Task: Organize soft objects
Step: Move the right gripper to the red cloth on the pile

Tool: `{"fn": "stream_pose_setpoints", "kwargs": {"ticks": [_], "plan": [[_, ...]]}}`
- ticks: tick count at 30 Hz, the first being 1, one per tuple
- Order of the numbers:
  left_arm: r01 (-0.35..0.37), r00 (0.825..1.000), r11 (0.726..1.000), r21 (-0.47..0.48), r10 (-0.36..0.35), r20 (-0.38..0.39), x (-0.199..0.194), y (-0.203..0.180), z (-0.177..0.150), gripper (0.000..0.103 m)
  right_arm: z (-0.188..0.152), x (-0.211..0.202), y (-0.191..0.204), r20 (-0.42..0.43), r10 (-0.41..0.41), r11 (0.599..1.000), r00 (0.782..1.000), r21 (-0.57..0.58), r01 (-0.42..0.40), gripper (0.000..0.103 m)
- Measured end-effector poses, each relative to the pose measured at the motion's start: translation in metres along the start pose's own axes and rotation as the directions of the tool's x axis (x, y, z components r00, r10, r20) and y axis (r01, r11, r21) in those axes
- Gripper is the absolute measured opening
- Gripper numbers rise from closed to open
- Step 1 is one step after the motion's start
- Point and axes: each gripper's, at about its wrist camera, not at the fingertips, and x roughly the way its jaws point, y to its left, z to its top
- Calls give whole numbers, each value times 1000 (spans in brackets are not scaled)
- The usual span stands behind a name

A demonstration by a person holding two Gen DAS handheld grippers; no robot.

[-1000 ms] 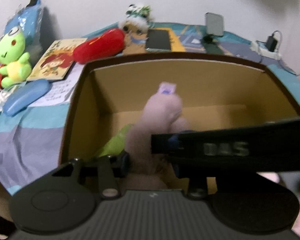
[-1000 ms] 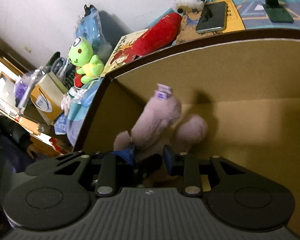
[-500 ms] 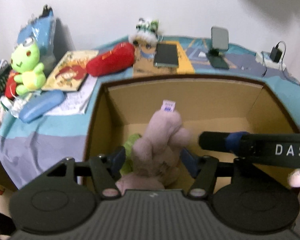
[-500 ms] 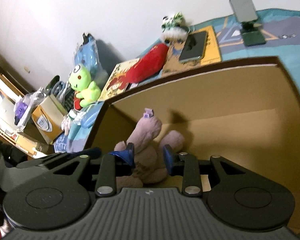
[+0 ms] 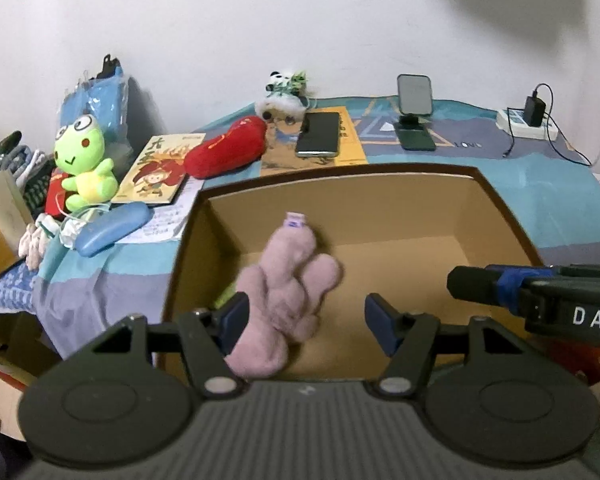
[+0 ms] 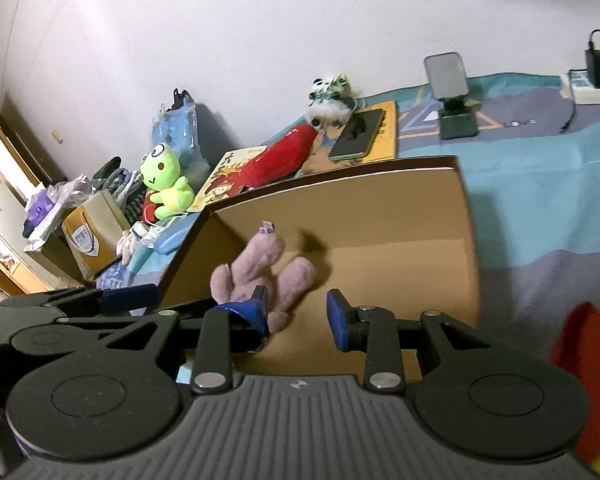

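Inside the cardboard box (image 5: 380,200), the pink plush (image 5: 288,280) lies released; both grippers' fingers (image 5: 236,316) gape empty, and withdrawing carelessly could snag it.

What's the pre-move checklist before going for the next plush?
1. Pink plush released into the cardboard box: ok, it lies inside, no pad pressing on it.
2. Left gripper free: ok, jaws apart, nothing clamped.
3. Right gripper free: ok, jaws apart, nothing between the pads.
4. Next soft targets visible: ok, green frog plush and red plush sit on the bedspread behind and left of the box.
5. Grippers clear of each other: cannot tell, the right one's finger reaches over the box's right side near the left gripper.
6. Room left in box: ok, bare floor on the right.
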Motion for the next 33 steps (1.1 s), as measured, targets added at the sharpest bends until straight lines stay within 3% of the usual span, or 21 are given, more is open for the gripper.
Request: {"fn": "stream_pose_setpoints", "kwargs": {"ticks": [9,15,20,26,33], "plan": [[-25,1000,1000,-4,25,-1,-22,-45,-18,69,-23,-41,-15,38,-65,997,997,-38,66,15],[-83,996,997,-4,83,14,-32,-77,-28,71,-34,-63,-30,52,-111,993,992,-22,112,16],[-85,996,996,11,85,-3,-34,-104,-34,73,-44,-80,-46,56,-140,990,989,5,140,16],[-29,998,999,42,31,-49,-29,-135,-47,73,-61,-98,-68,27,-172,985,985,38,171,16],[94,992,990,103,-84,-99,-14,-171,-69,73,-80,-116,-104,1,-231,967,973,109,230,15]]}}
